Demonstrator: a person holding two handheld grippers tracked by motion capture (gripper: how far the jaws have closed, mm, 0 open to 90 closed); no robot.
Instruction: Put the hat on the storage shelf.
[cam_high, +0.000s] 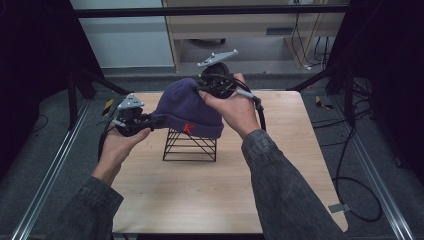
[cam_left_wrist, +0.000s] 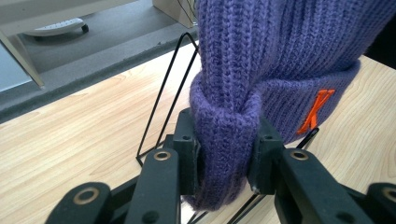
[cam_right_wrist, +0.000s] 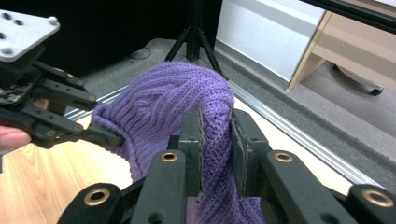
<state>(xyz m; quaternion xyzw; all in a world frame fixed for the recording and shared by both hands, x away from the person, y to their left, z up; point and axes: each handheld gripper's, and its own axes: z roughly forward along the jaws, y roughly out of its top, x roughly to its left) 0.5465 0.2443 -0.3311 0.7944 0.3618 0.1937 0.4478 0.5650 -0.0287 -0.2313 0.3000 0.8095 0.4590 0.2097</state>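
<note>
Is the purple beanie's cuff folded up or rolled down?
Folded up. The beanie shows a doubled band along its lower edge bearing the orange K logo, and the left gripper pinches that thick fold.

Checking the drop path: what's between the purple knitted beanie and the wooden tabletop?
A black wire-frame stand sits under the purple knitted beanie on the light wooden tabletop, seen in the high view; its wires also show in the left gripper view.

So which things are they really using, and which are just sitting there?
In use:
- purple knit beanie, pinched at both ends
- black wire stand under it
- left gripper, shut on the cuff
- right gripper, shut on the crown

Just lying about:
- wooden table
- cables on the floor
- tripod legs
</note>
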